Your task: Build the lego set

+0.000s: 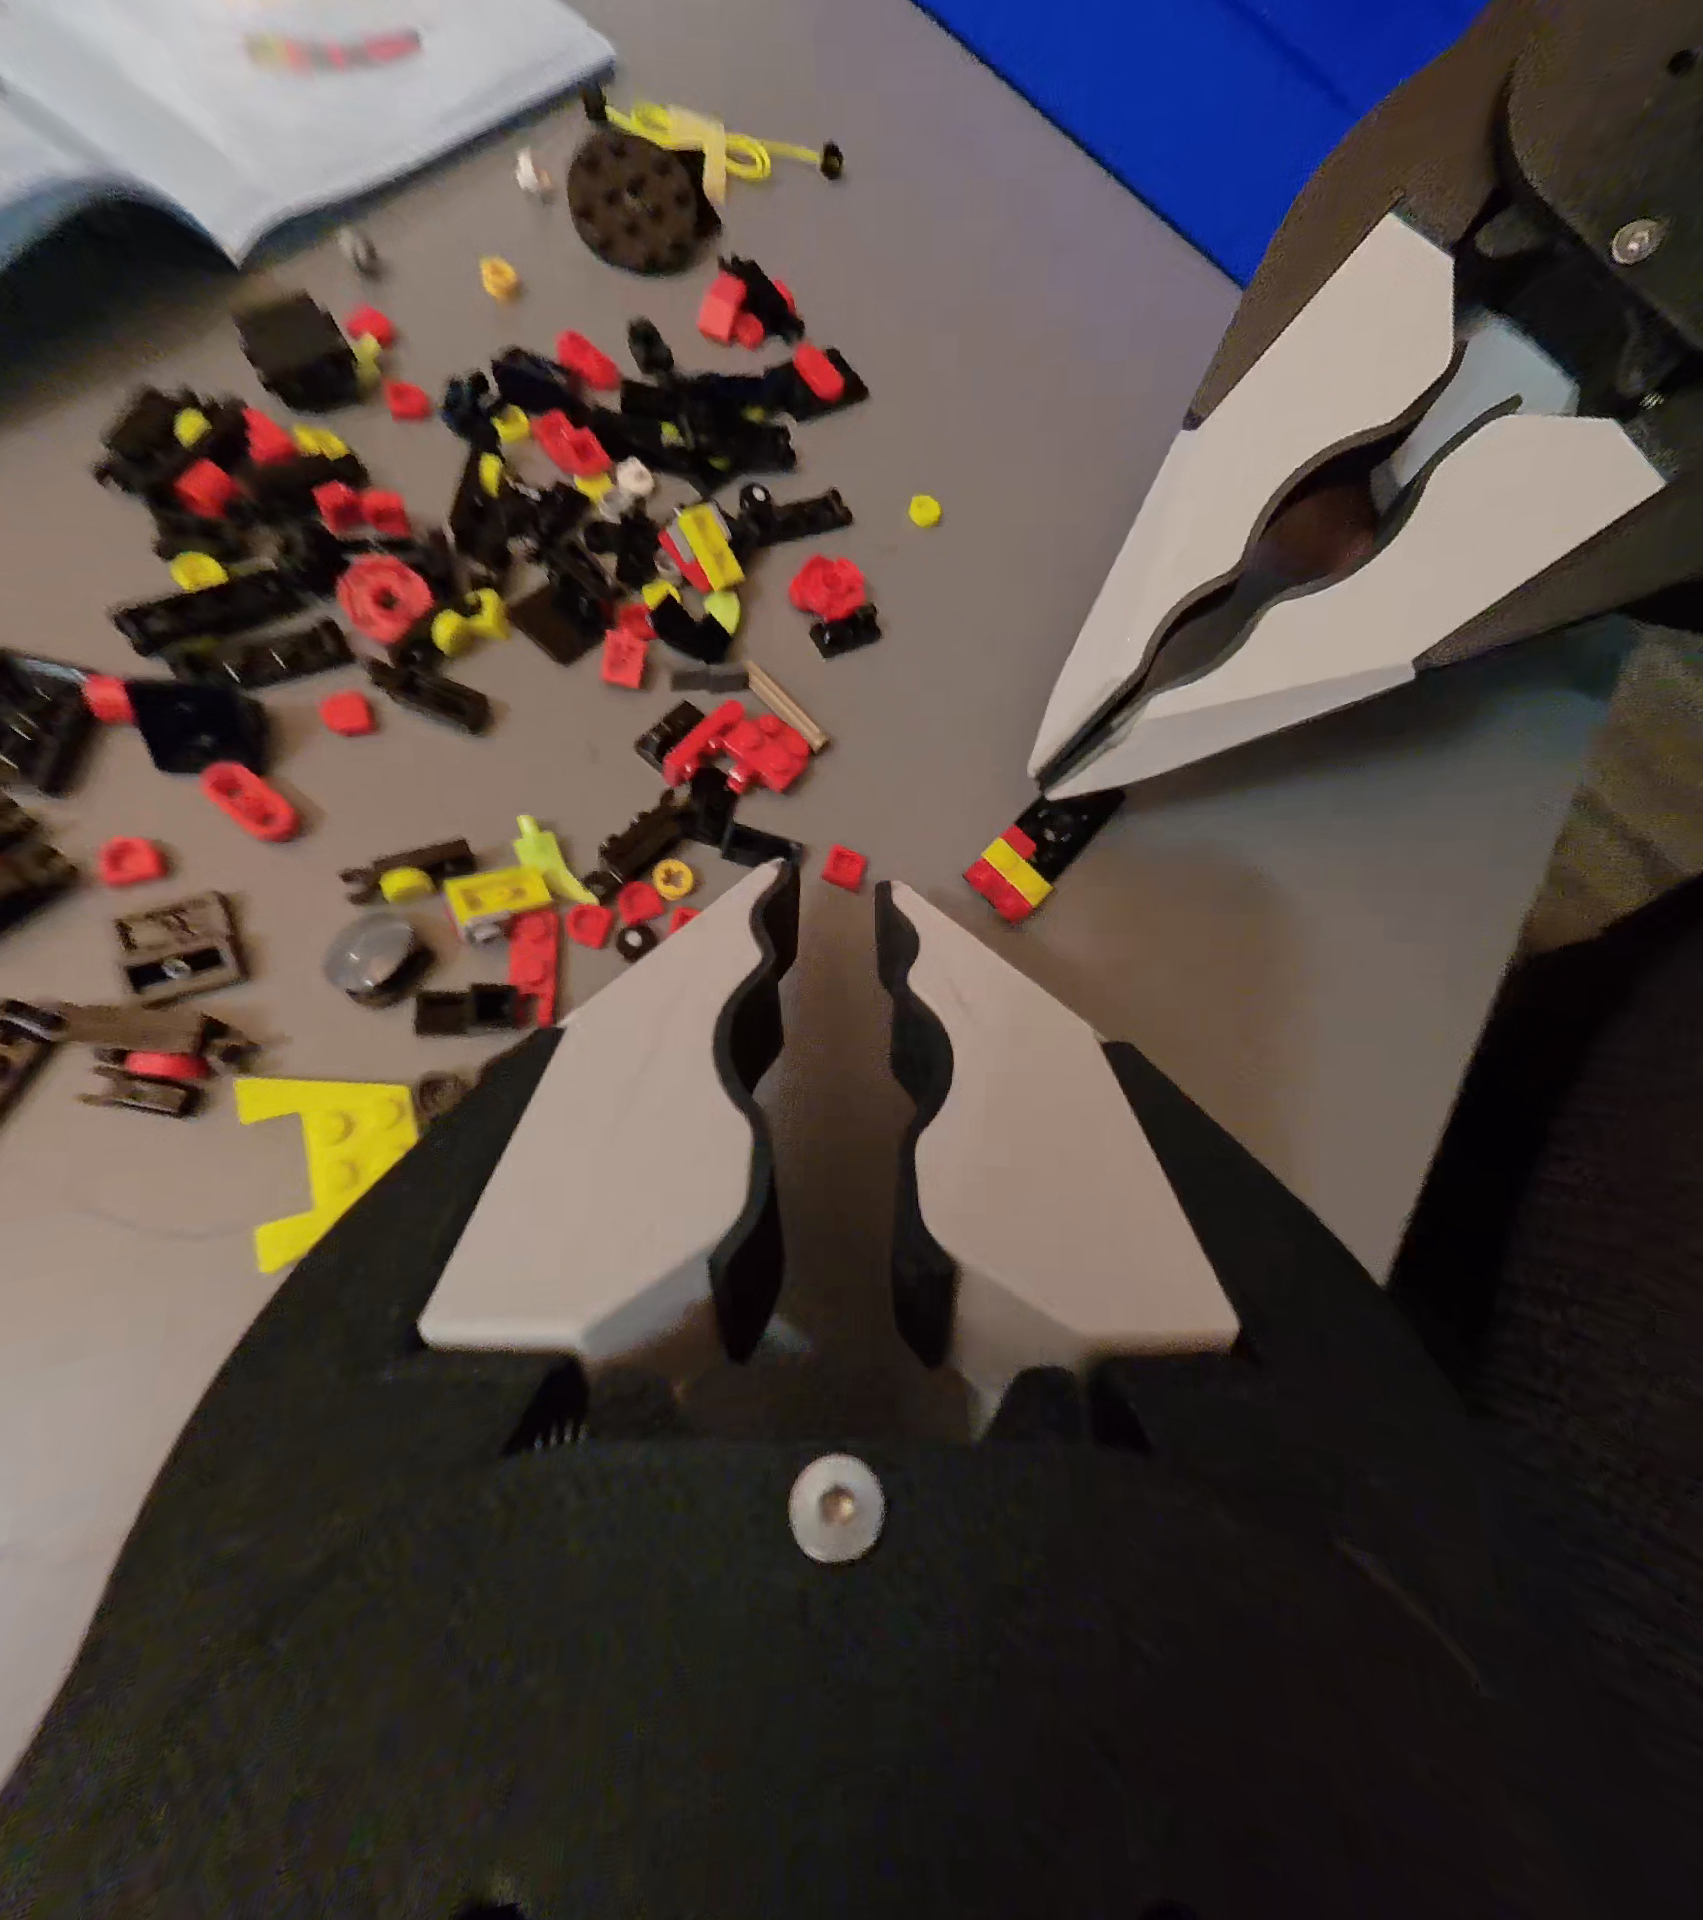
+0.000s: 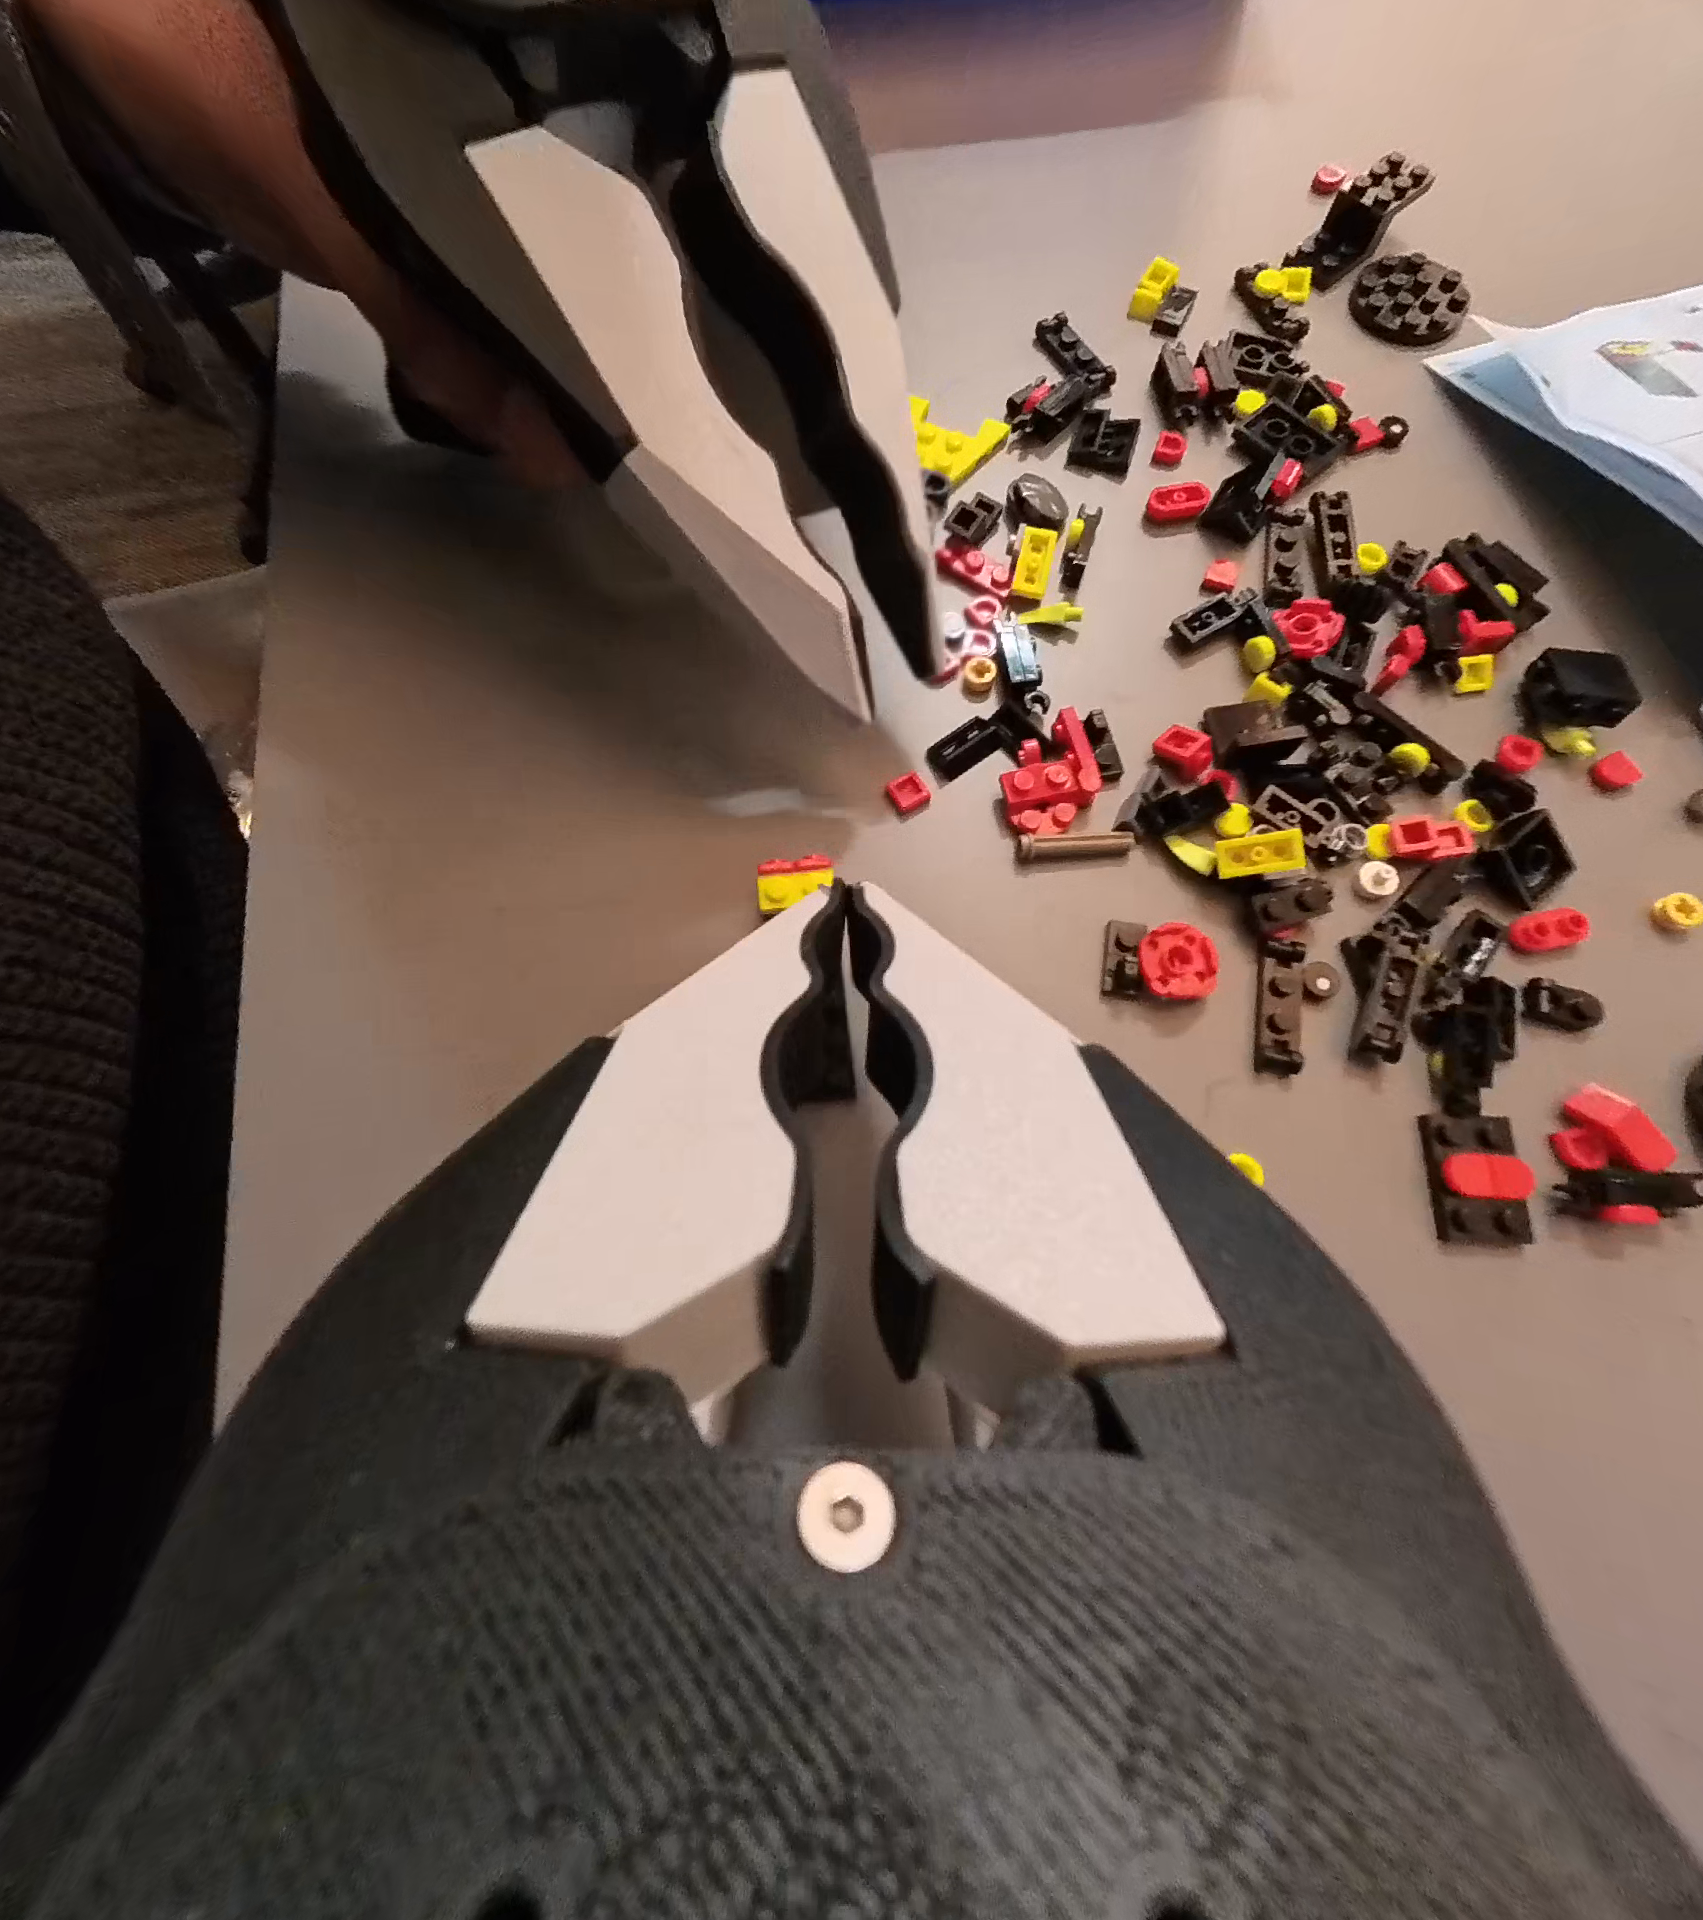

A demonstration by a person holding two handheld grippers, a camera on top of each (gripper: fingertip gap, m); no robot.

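Note:
My right gripper (image 2: 845,888) is shut on the black plate of a small red-yellow-red brick assembly (image 2: 790,881) and holds it just over the grey table (image 2: 514,935). In the left wrist view the right gripper (image 1: 1044,779) comes in from the upper right with the assembly (image 1: 1013,871) at its tips. My left gripper (image 1: 834,888) is open a little and empty. A small red square tile (image 1: 844,865) lies on the table just ahead of its tips, left of the assembly. In the right wrist view the left gripper (image 2: 894,691) points down towards that tile (image 2: 907,792).
Many loose black, red and yellow pieces (image 1: 514,540) are spread over the table. Among them are a yellow wedge plate (image 1: 327,1143) and a round black plate (image 1: 634,192). An open instruction booklet (image 1: 203,114) lies at the far side. A person's dark sleeve (image 2: 5,935) is at the table edge. The tips of one gripper are about 4 cm away from the tips of the other.

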